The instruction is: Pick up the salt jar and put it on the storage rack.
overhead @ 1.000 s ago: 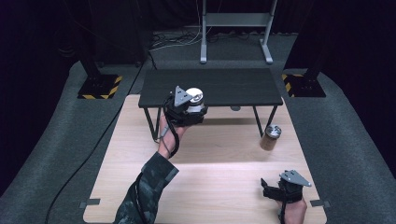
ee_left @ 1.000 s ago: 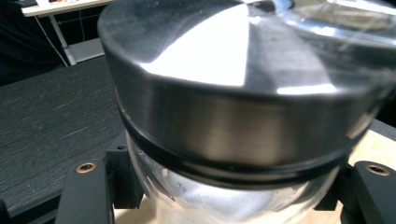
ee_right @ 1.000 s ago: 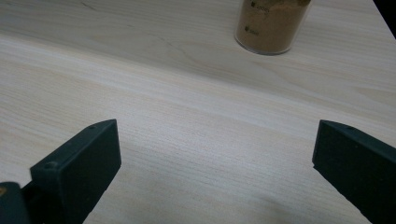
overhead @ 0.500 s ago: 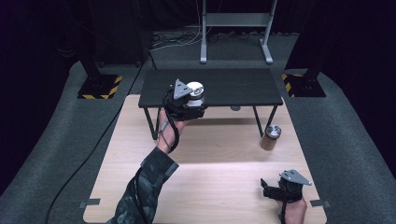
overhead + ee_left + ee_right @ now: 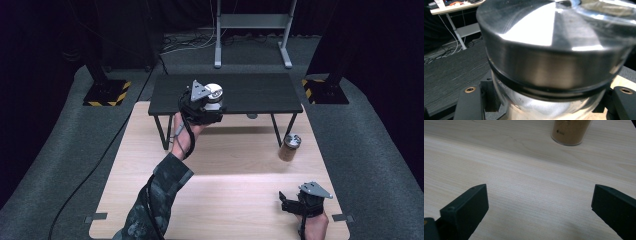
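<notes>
A glass jar with a broad silver metal lid (image 5: 214, 92) is held above the near edge of a small black table (image 5: 260, 95). My left gripper (image 5: 212, 104) is shut on the jar's body below the lid. In the left gripper view the lid (image 5: 554, 50) looms close, and the black fingers (image 5: 471, 100) press the glass from both sides. My right gripper (image 5: 286, 204) rests low at the front right of the wooden table, open. In the right gripper view it (image 5: 539, 212) has only bare wood between its jaws.
A second jar with brown contents and a silver lid (image 5: 289, 146) (image 5: 570, 131) stands on the wooden table (image 5: 225, 200) by the black table's right leg. Dark carpet surrounds the table. A metal stand (image 5: 250, 30) is behind.
The left gripper has carried the jar slightly up and farther over the black table. The right gripper has stayed still.
</notes>
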A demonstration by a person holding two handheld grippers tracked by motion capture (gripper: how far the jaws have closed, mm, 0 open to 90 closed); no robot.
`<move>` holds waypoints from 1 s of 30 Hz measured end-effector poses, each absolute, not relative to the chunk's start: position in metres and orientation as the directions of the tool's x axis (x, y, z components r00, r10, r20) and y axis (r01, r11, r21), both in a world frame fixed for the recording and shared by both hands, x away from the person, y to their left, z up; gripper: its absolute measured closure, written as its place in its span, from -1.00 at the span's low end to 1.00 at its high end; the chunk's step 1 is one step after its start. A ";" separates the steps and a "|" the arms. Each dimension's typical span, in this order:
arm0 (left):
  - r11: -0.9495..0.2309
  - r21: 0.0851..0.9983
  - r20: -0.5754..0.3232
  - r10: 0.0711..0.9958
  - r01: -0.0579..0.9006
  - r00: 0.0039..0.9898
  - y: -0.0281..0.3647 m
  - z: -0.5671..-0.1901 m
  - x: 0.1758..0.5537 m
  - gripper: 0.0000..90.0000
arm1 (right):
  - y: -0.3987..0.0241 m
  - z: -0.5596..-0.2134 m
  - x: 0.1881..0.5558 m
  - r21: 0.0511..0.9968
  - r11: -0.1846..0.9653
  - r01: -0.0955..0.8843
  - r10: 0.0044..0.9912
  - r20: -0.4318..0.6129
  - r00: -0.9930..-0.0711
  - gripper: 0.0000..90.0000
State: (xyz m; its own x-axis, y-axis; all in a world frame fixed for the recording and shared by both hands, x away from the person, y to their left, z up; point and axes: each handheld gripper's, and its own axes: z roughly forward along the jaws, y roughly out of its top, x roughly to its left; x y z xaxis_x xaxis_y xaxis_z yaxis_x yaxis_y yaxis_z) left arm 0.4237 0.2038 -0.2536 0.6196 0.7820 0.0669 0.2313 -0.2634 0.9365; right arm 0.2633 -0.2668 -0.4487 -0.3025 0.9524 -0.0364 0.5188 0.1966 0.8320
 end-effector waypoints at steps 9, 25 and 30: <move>-0.253 0.933 0.051 0.795 0.254 0.604 0.204 -0.253 0.441 -0.31 | -0.267 -0.449 0.263 0.833 0.197 0.516 0.953 -0.040 -0.301 -1.00; -0.239 0.919 0.018 0.821 0.314 0.570 0.205 -0.253 0.471 -0.31 | -0.267 -0.449 0.262 0.836 0.196 0.513 0.952 -0.038 -0.303 -1.00; -0.231 0.917 0.007 0.824 0.325 0.567 0.204 -0.254 0.477 -0.31 | -0.268 -0.449 0.262 0.836 0.193 0.514 0.953 -0.035 -0.302 -1.00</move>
